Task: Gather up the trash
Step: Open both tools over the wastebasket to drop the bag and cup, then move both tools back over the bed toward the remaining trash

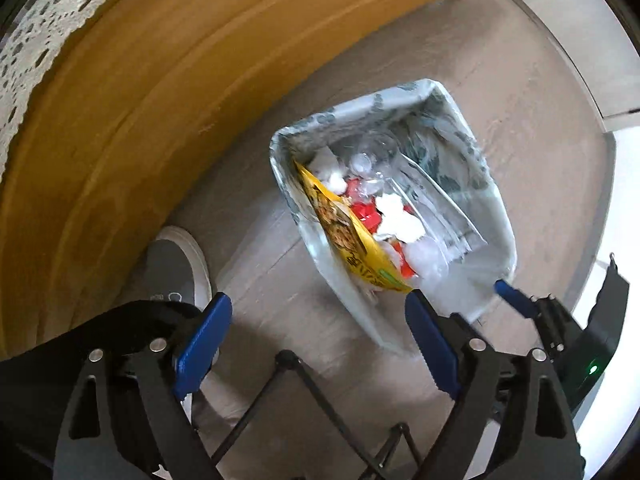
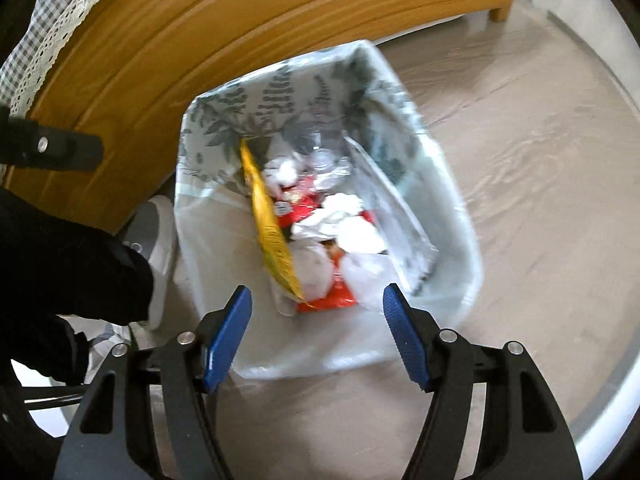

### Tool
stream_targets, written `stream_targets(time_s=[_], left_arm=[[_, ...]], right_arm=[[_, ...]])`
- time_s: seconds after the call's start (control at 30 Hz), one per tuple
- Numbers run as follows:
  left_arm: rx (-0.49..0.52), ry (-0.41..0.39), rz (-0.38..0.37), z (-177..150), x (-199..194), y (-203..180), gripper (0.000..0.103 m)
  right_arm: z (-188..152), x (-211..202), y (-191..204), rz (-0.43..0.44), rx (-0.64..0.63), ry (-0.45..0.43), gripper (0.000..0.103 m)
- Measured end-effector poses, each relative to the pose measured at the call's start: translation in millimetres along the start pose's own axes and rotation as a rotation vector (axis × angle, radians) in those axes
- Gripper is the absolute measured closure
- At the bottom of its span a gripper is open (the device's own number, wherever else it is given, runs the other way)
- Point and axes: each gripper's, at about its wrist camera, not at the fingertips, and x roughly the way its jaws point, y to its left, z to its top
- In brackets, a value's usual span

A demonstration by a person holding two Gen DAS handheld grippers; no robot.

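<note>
Both wrist views look steeply down from close above, sharing the lined bin

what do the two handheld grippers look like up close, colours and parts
Both match: the left gripper and right gripper have black angular link arms with cut-outs, round silver pins at the joints, and blue ribbed pads. In the left view, the right unit shows a small green light.

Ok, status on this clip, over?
Left gripper open, empty. Right gripper open, empty, above lined trash bin. Yellow snack bag and wrappers inside. Nothing blocking.
</note>
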Motion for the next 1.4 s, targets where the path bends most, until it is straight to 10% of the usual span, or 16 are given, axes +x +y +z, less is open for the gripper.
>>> stream_targets(time_s=[0.3,0.5,0.7,0.93,1.27,1.4], left_arm=[[-0.197,-0.329,0.027,-1.4,-78.6,49.7,0.017],[-0.309,-0.42,-0.115,-25.6,-129.0,99.7,0.017],[-0.317,-0.572,-0.273,-64.7,-190.7,157.6,0.017],[-0.278,-0.854,-0.121,-97.0,-265.7,256.5,0.009],[-0.528,-0.851,0.027,-87.2,-270.0,430.8,0.009],[-0.622,-0.835,-0.057,-88.9,-269.0,483.0,0.009]], right_arm=[[21.1,-78.8,-7.6,-0.099,0.026,-0.135,0.038],[55.3,-153.5,14.9,-0.132,-0.031,-0.261,0.038],[102.5,-212.7,84.5,-0.121,-0.102,-0.405,0.035],[165.4,-219.8,215.2,-0.037,-0.297,-0.466,0.031],[246.7,-171.2,367.7,0.027,-0.489,-0.456,0.031],[279.7,-148.9,412.7,0.025,-0.509,-0.457,0.031]])
